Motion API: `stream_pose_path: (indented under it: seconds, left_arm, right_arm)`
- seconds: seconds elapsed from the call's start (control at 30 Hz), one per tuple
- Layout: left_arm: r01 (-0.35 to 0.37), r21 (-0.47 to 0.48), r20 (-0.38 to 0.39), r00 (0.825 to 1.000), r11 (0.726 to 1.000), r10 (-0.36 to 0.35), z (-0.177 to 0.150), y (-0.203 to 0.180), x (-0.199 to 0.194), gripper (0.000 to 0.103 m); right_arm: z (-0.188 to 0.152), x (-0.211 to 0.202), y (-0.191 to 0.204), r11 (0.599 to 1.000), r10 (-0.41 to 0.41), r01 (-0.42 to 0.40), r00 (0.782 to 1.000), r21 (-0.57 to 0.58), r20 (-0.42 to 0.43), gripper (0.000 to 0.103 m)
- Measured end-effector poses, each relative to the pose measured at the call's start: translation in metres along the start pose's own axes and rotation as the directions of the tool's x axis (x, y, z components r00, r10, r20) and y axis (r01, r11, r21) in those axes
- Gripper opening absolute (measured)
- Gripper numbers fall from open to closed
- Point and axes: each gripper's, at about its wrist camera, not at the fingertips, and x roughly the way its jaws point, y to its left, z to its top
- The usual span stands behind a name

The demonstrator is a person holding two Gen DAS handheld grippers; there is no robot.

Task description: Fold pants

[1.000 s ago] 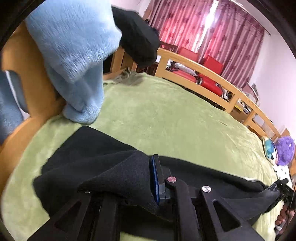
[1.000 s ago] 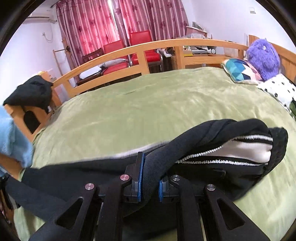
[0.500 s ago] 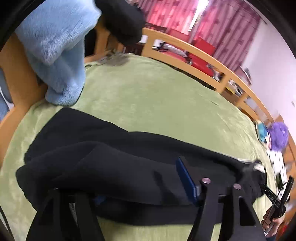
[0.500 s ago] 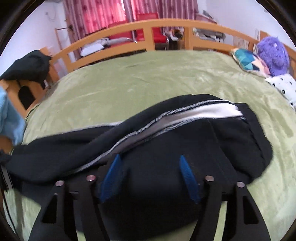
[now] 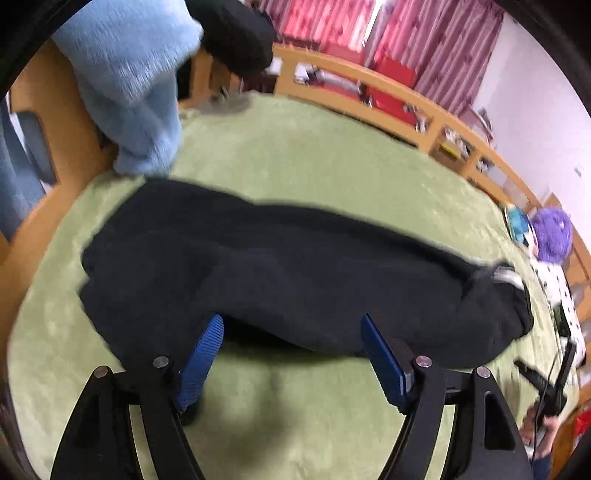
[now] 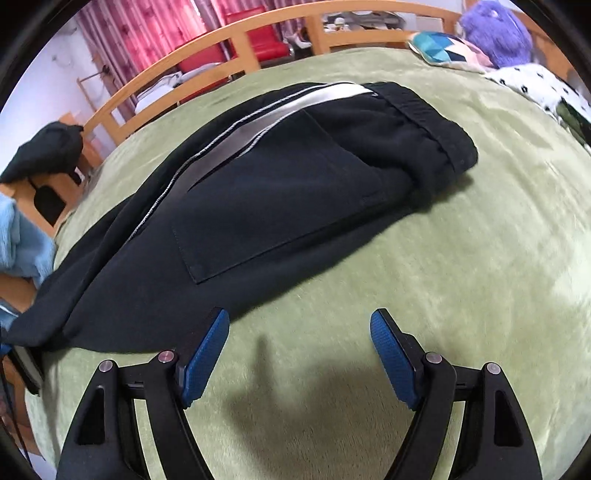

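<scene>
The black pants (image 6: 280, 192) lie folded lengthwise on the green blanket (image 6: 461, 295), with a grey-white side stripe (image 6: 266, 122) on top and the waistband (image 6: 432, 122) at the far right. In the left wrist view the pants (image 5: 288, 269) stretch across the middle. My left gripper (image 5: 293, 354) is open and empty, just in front of the leg end. My right gripper (image 6: 299, 350) is open and empty, a little back from the seat part of the pants.
A light blue fleece (image 5: 133, 77) and a dark garment (image 5: 236, 33) hang on the wooden bed frame (image 5: 436, 122) at the left. A patterned cushion (image 6: 443, 48), a purple plush toy (image 6: 498, 29) and a dotted cloth (image 6: 535, 85) lie at the far right. Red chairs and curtains stand behind.
Both grippers were shut on the pants a second ago. They have opened, let the pants down flat on the blanket and drawn back from them.
</scene>
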Motion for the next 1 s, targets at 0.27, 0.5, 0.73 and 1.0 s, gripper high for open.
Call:
stream_pose_path:
  seconds: [0.27, 0.5, 0.73, 1.0]
  left_arm:
    - [0.026, -0.032, 0.028, 0.999, 0.999, -0.025, 0.022, 0.001, -0.003, 0.075]
    - [0.142, -0.106, -0.083, 0.985, 0.984, -0.151, -0.055, 0.020, 0.006, 0.075]
    - [-0.012, -0.226, -0.041, 0.999, 0.974, 0.002, -0.071, 0.057, 0.031, 0.073]
    - [-0.036, -0.254, -0.027, 0.999, 0.967, 0.030, -0.039, 0.080, 0.061, 0.007]
  right_arm:
    - [-0.009, 0.005, 0.015, 1.000, 0.026, -0.026, 1.000, 0.000, -0.003, 0.078]
    - [-0.011, 0.014, 0.024, 1.000, 0.021, -0.022, 1.000, -0.007, -0.022, 0.078]
    - [-0.015, 0.022, 0.033, 1.000, 0.006, -0.007, 0.999, -0.014, -0.041, 0.078]
    - [-0.021, 0.030, 0.035, 0.999, -0.037, 0.038, 0.998, 0.005, -0.051, 0.078]
